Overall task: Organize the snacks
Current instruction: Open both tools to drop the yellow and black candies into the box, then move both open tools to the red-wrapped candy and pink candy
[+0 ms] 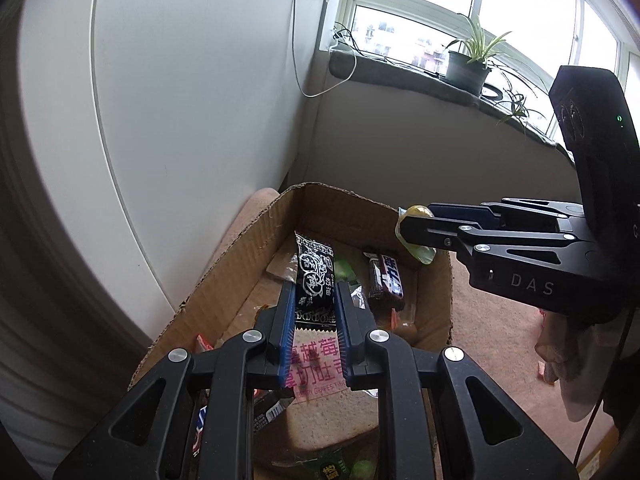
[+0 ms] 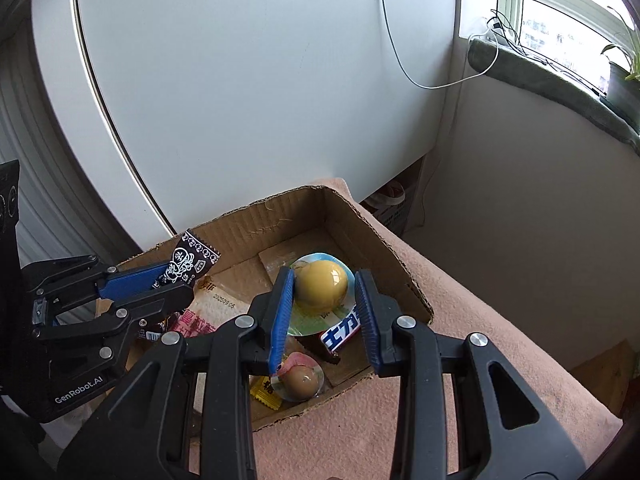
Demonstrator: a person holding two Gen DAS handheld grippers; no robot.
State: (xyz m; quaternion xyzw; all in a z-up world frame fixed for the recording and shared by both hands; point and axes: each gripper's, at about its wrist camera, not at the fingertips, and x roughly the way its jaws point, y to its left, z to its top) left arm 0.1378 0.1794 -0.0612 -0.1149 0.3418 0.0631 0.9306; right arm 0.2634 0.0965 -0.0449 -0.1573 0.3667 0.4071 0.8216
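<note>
Left tool (image 1: 314,312) clamps black packet (image 1: 314,280) — over box (image 1: 240,248).

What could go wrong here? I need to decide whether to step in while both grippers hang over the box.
The left gripper pinches the black snack packet by one end, so it may swing or slip. The right gripper holds the round yellow jelly cup near the cardboard box wall; a release could drop it outside the box.
</note>
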